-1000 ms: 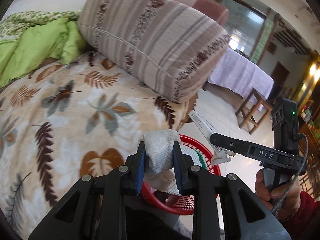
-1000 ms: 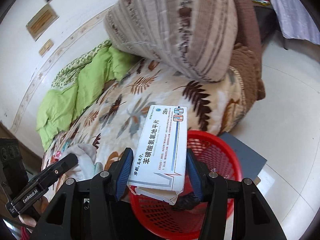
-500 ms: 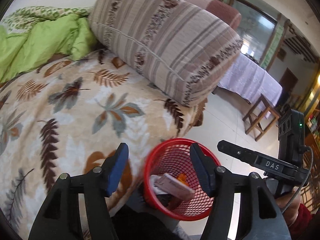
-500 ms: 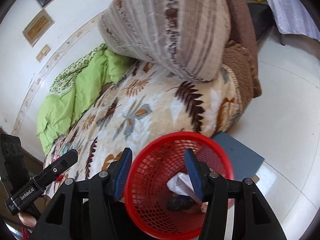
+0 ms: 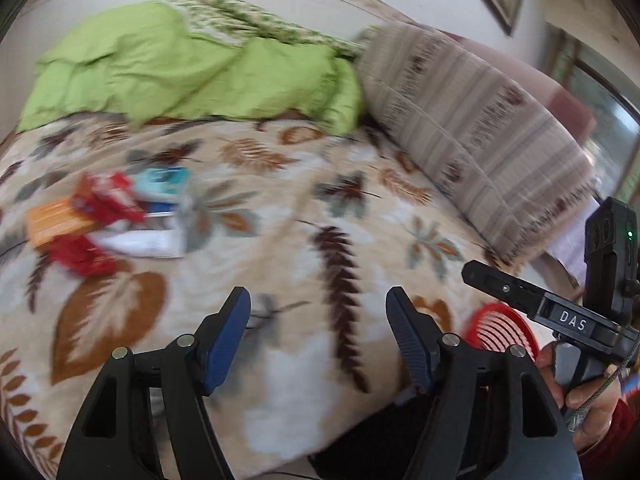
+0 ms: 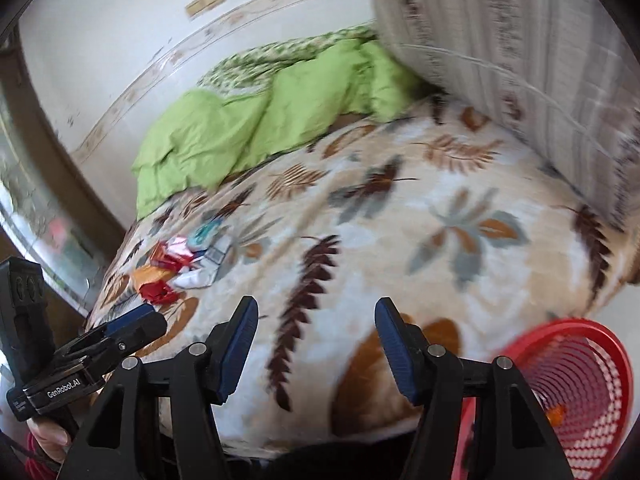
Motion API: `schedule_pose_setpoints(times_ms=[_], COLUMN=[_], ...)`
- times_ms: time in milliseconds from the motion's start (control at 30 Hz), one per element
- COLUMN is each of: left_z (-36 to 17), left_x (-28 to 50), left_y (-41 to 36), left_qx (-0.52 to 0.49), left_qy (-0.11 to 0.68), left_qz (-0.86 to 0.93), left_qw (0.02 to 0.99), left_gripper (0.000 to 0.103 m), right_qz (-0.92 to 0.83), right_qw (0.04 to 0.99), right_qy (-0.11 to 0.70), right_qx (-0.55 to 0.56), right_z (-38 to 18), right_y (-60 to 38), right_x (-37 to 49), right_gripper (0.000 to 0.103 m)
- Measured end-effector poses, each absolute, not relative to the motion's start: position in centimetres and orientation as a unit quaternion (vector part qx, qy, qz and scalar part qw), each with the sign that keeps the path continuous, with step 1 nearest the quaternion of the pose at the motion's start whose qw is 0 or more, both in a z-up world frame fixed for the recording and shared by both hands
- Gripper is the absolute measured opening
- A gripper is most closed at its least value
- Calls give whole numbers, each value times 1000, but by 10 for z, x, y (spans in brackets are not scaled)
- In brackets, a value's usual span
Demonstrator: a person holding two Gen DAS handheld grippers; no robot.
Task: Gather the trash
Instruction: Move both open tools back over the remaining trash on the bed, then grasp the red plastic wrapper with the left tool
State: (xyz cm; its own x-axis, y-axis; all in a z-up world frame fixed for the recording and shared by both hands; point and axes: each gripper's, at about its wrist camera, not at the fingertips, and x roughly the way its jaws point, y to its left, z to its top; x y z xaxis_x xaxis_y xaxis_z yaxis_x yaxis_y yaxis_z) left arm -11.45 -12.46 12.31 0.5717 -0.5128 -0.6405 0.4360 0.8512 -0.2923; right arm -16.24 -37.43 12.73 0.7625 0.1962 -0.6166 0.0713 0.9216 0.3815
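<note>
Left wrist view, so: the trash pile of wrappers and small boxes sits on the bed, far left of the red basket, which stands off the bed's right edge. Left gripper has its jaws opening with nothing between them, over bare blanket between pile and basket. Right gripper, same deal, jaws opening and empty. Everything's blurry, so I'd guess the risk is grabbing plush blanket along with a thin wrapper, or both grippers bumping at the pile.
</note>
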Motion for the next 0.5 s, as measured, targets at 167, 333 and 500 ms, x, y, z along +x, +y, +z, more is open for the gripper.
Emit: schedule_pose_setpoints(times_ms=[167,333,500], left_z=[104,84,64], left_x=[-82,-61,-33], left_y=[-48,14,47], left_qx=[-117,-146,-189], left_qy=[387,387,403], left_qz=[-181,-95,-58], left_qw=[896,906,893], left_gripper=[69,69,69], right_qz=[69,106,120], right_qw=[910,901,890], right_qy=[370,386,397], right_qx=[175,165,192], right_z=[105,86,78], right_y=[-314,-281,-280], right_x=[-105,-79,-72], right_gripper=[66,66,66])
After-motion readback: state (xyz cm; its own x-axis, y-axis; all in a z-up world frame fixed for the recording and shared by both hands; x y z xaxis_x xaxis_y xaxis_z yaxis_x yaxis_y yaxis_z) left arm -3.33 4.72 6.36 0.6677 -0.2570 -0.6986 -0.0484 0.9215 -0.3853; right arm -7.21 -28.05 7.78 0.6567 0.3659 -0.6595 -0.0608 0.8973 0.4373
